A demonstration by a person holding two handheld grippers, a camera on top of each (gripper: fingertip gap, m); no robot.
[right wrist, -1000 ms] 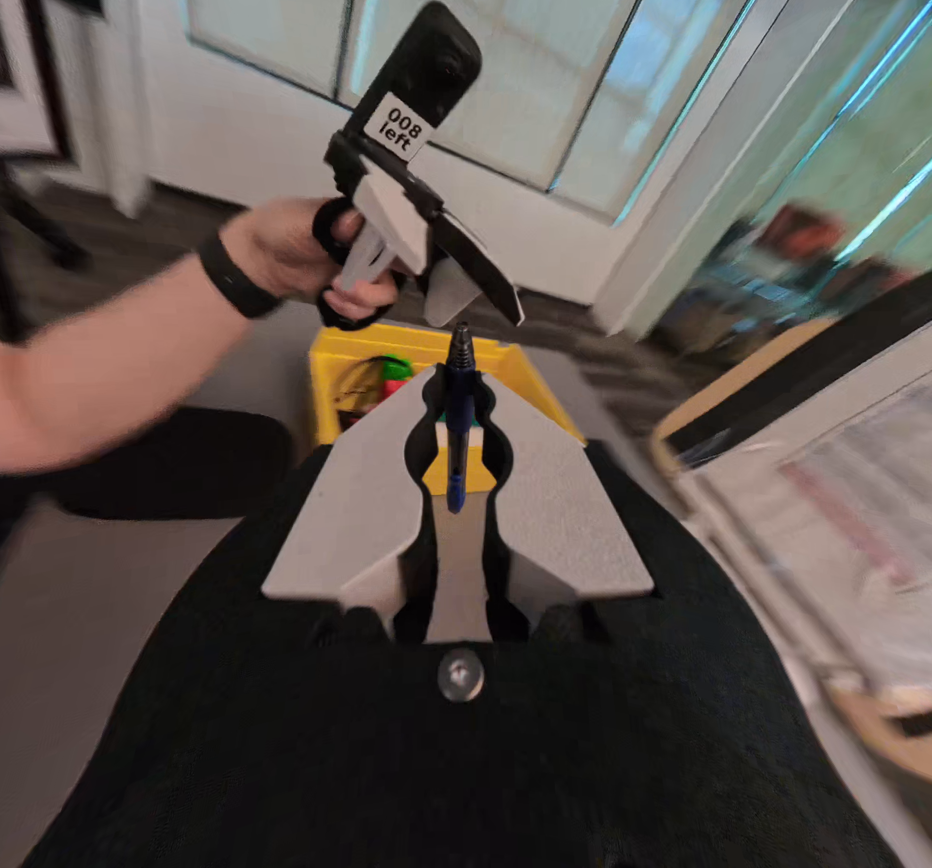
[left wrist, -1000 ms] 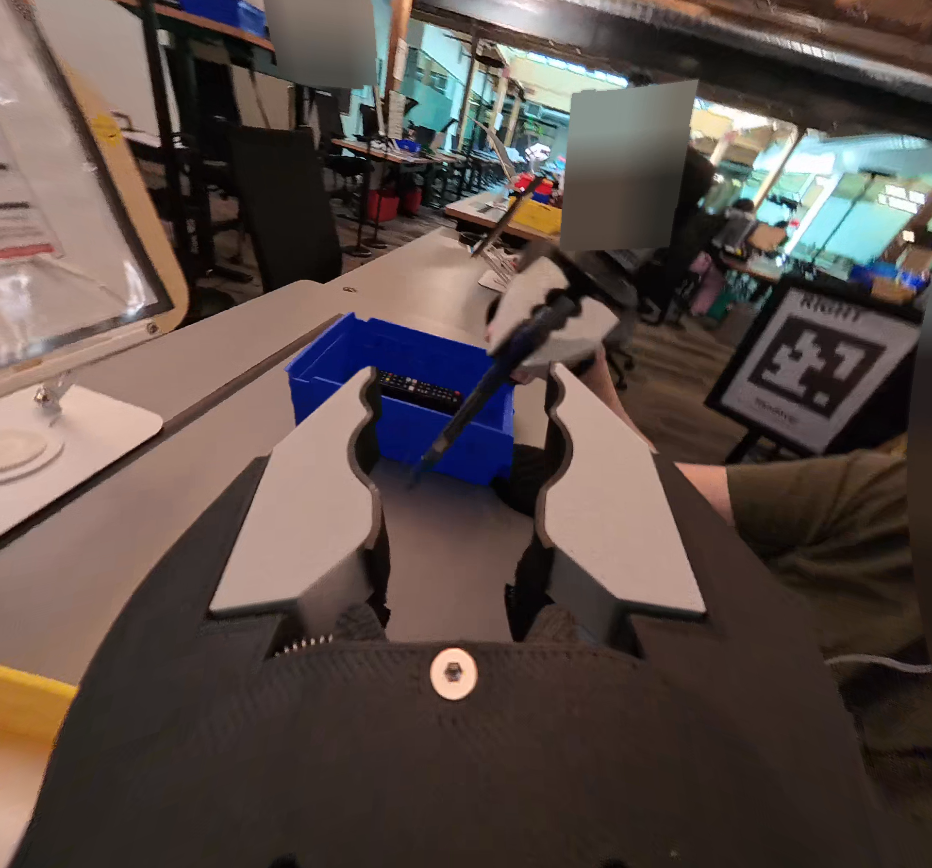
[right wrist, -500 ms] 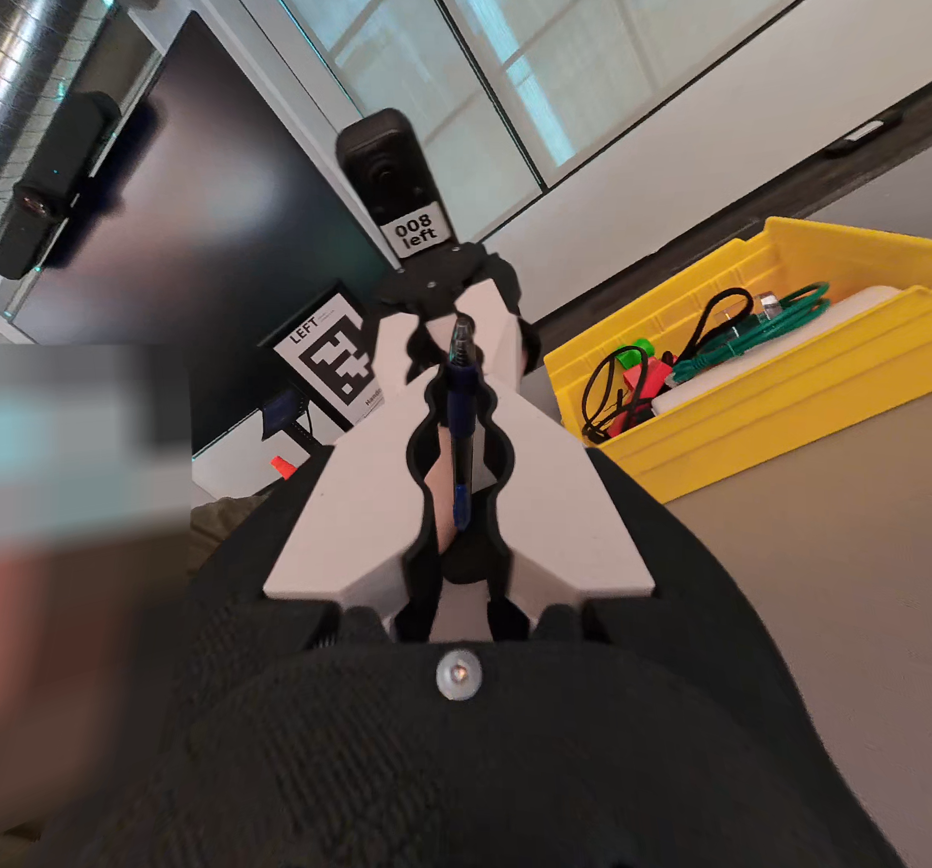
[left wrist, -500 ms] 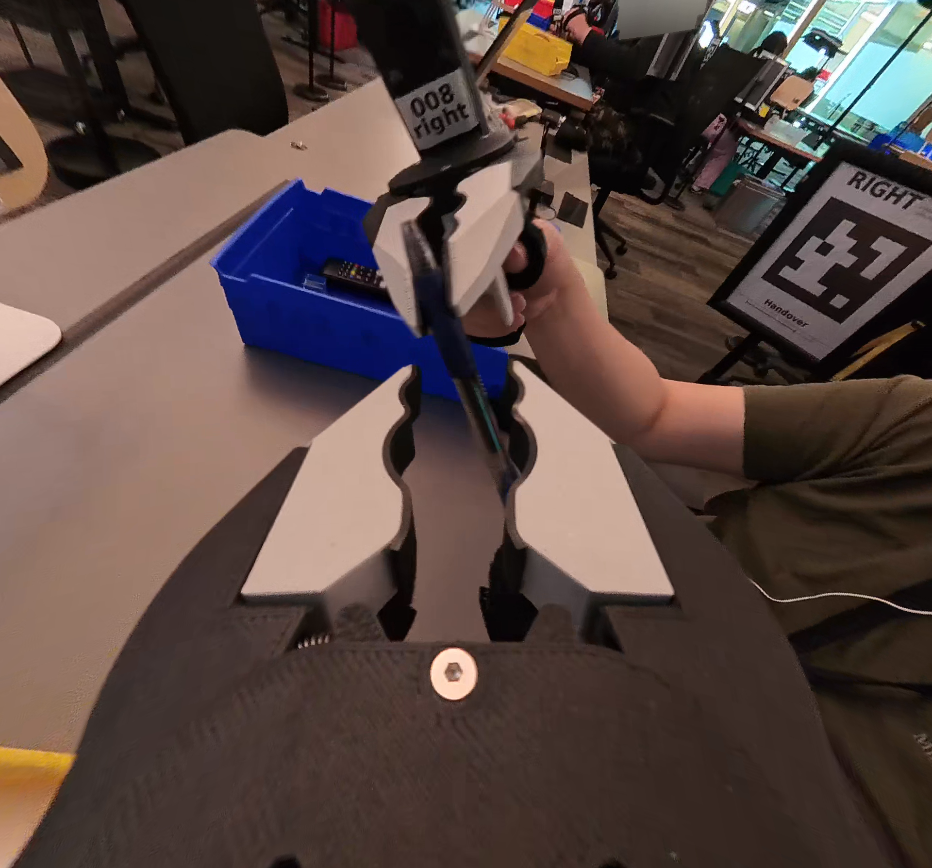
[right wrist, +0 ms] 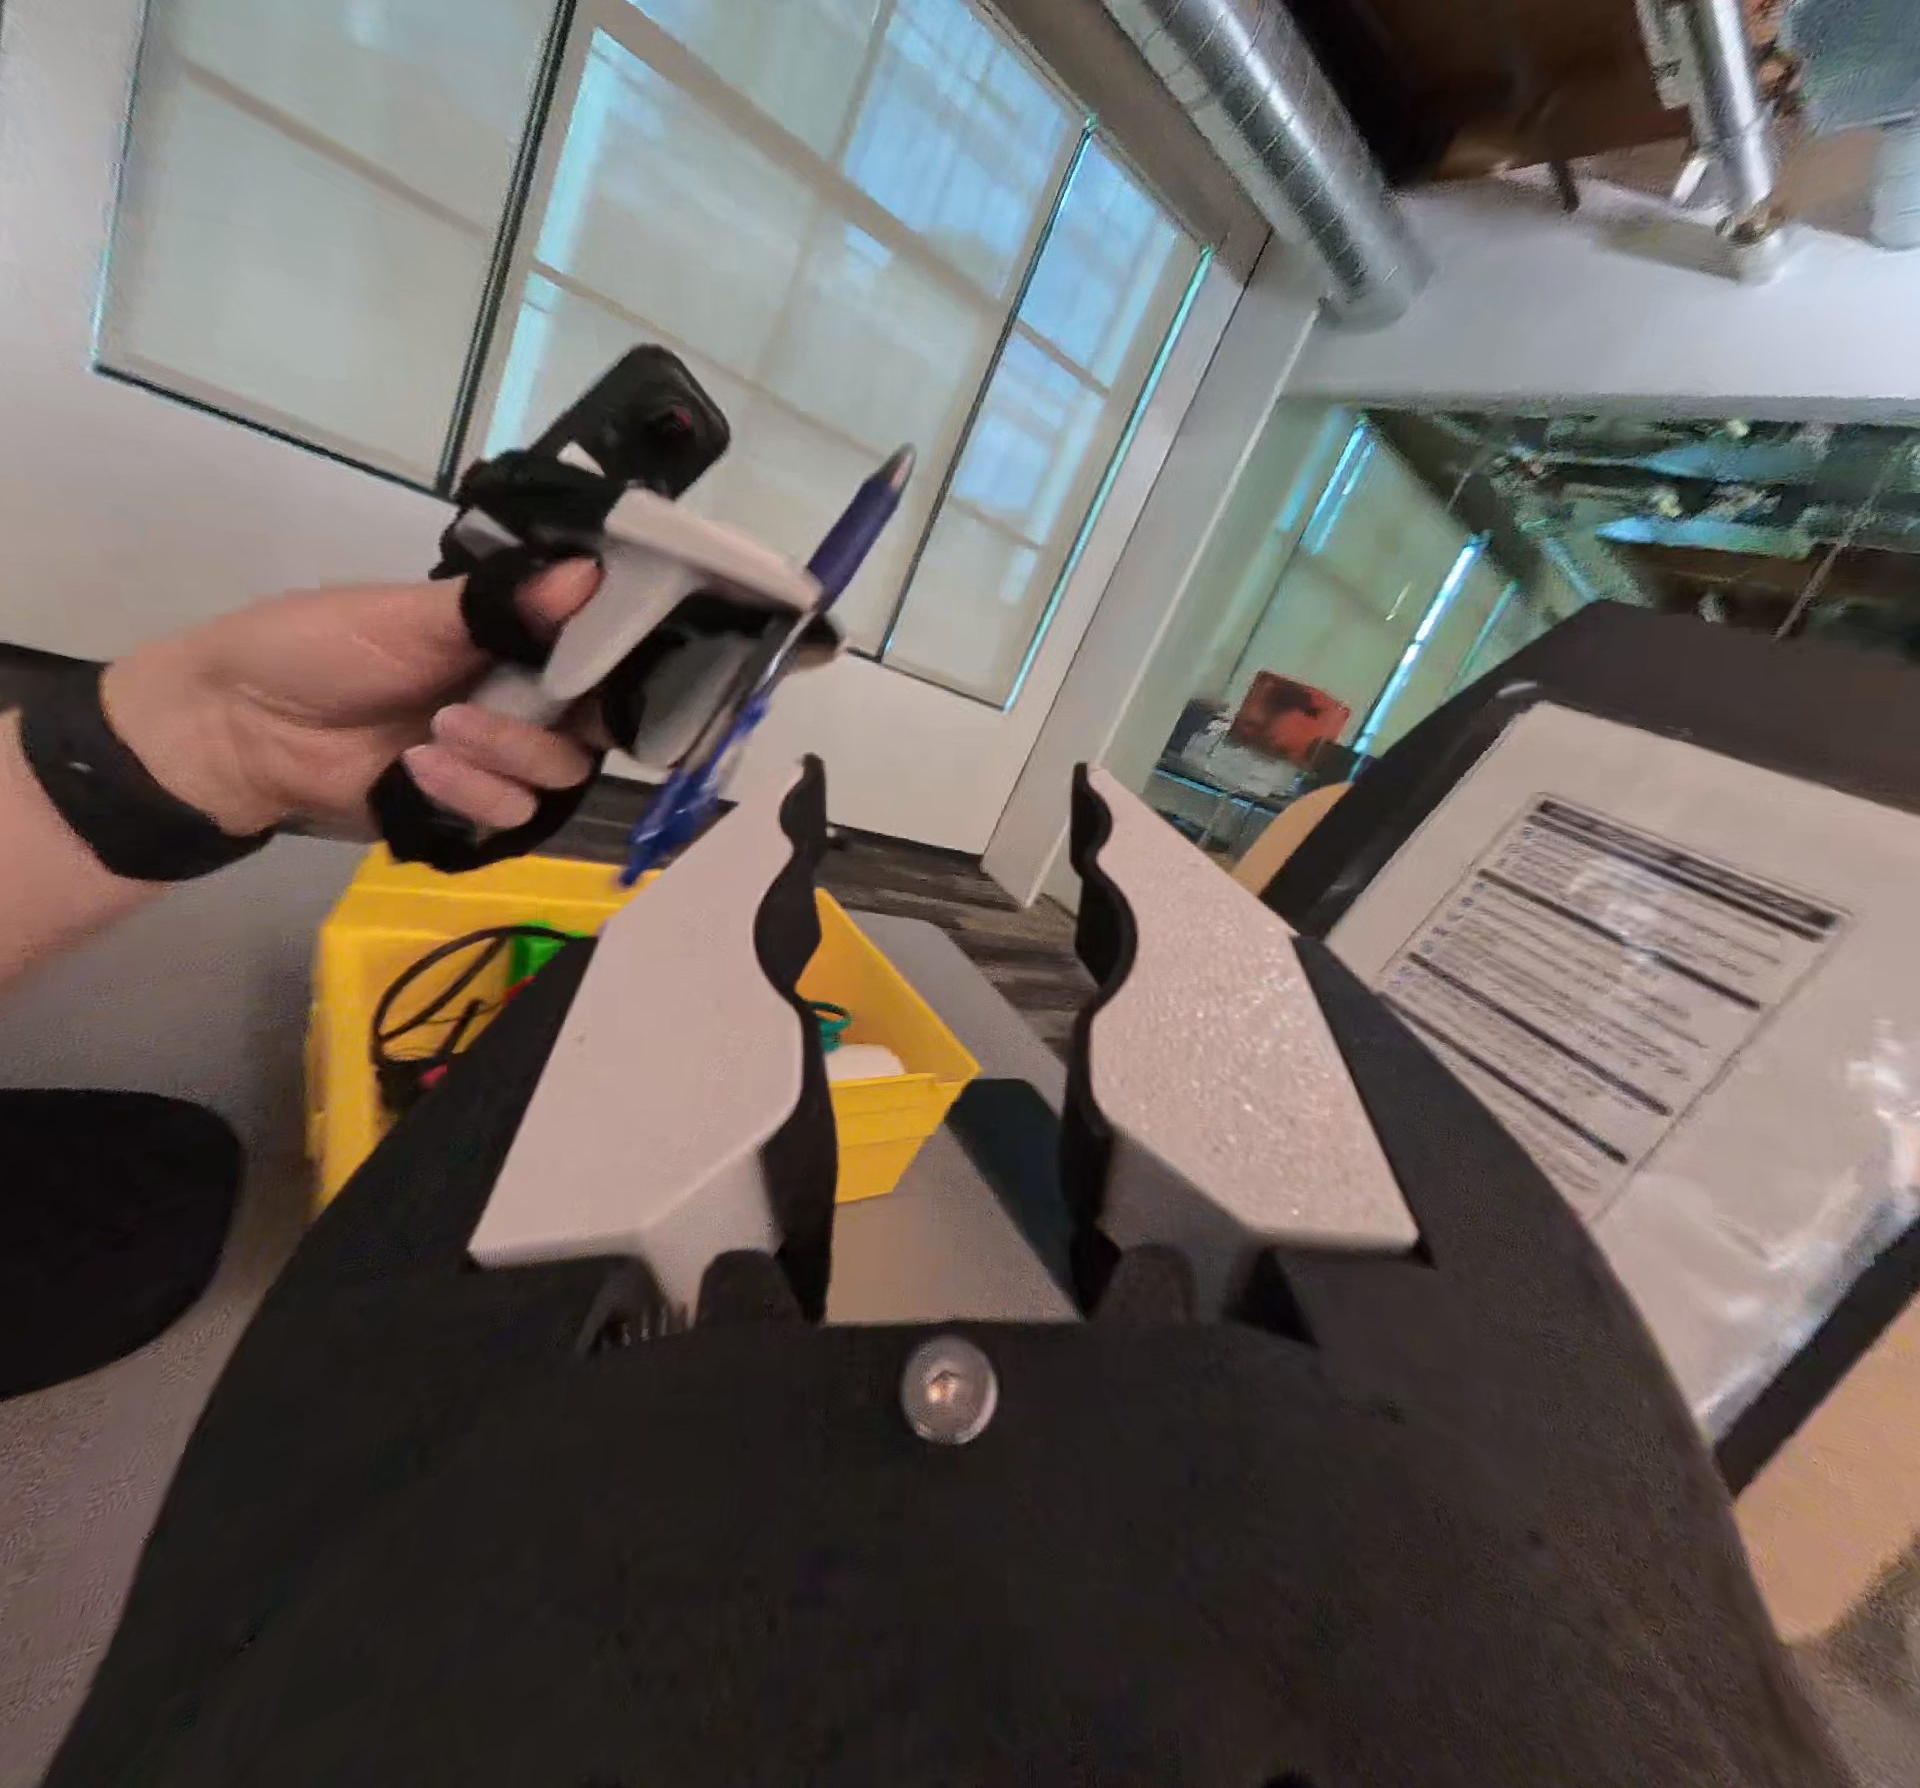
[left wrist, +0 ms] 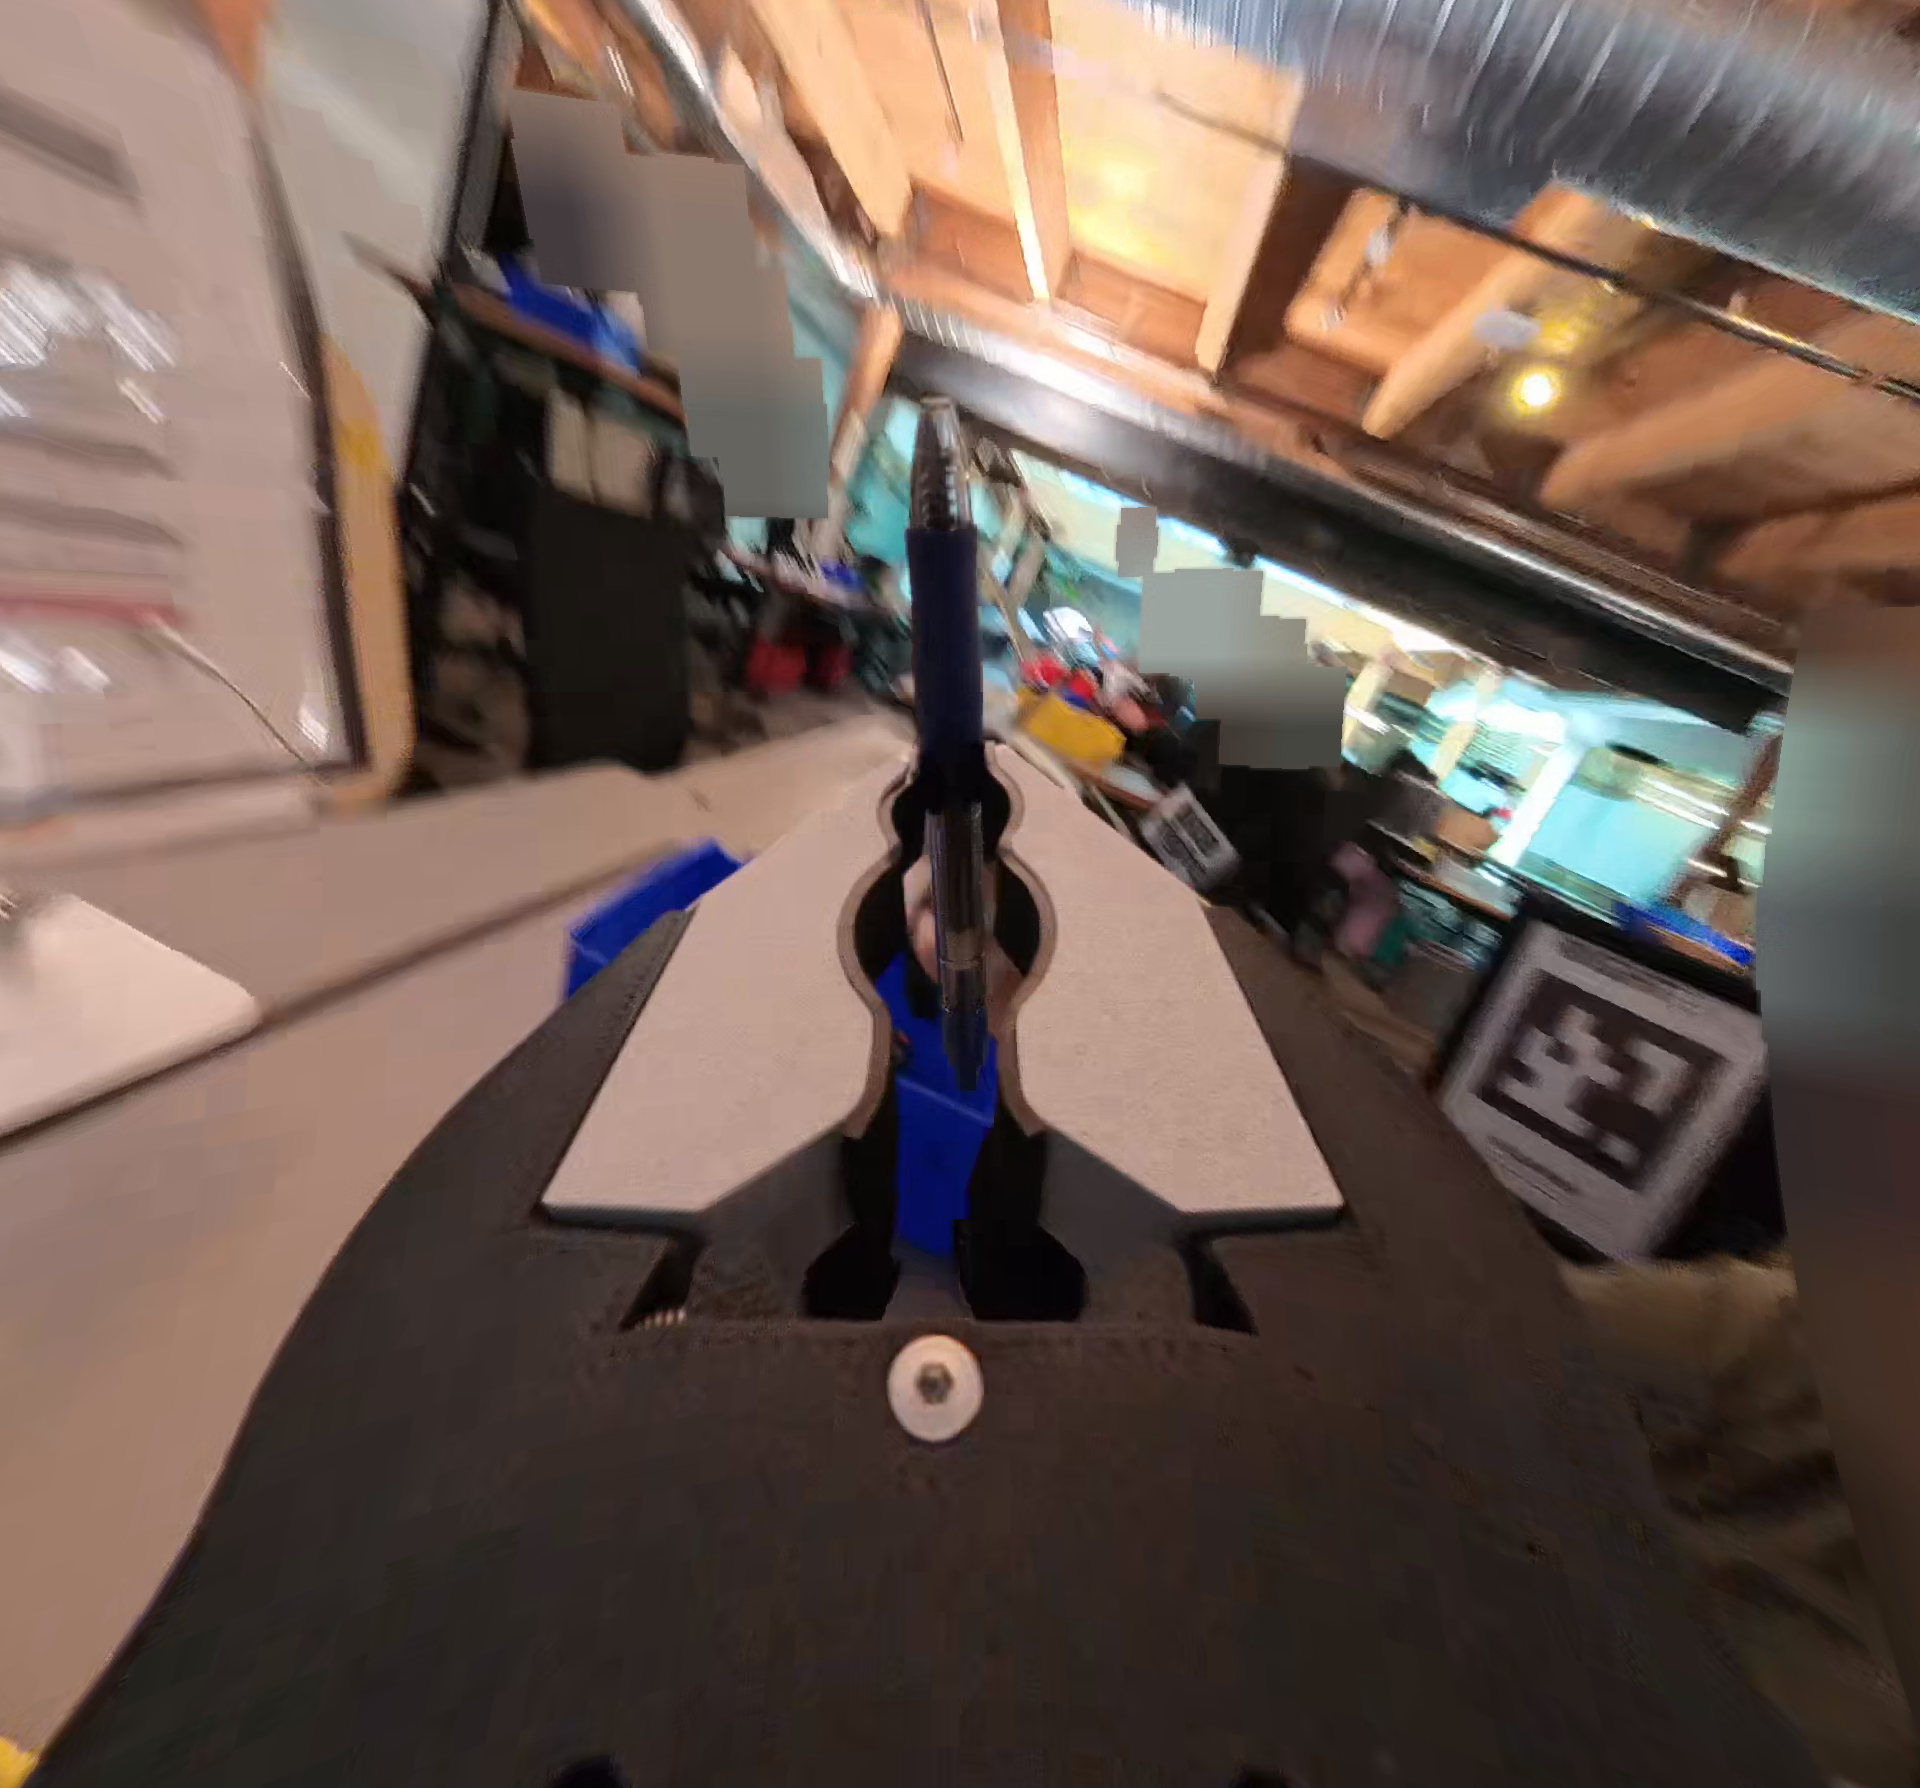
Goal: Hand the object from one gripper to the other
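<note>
Grey table [right wrist: 997,1032] in a workshop room: big windows [right wrist: 644,263] behind, silver duct [right wrist: 1262,107] along the ceiling, wooden beams overhead in the blurred left wrist view, printed marker board [left wrist: 1590,1094] at far right there. Blue pen [left wrist: 945,751] clamped between the left gripper [left wrist: 948,782] fingers, pinched at the tips, pointing up and forward past them, lower end hanging in the gap. Same pen [right wrist: 774,668] seen from the right wrist view, tilted, gripped by the left gripper [right wrist: 800,616] in a hand [right wrist: 343,699] up and to the left. Right gripper [right wrist: 940,803] spread wide, nothing between its fingers, just beside the pen's lower end, not touching. Yellow bin [right wrist: 894,1104] on the table below, holding black cable [right wrist: 426,1000], green bits, something white. Blue bin [left wrist: 644,907] partly hidden behind the left gripper, contents not visible.
</note>
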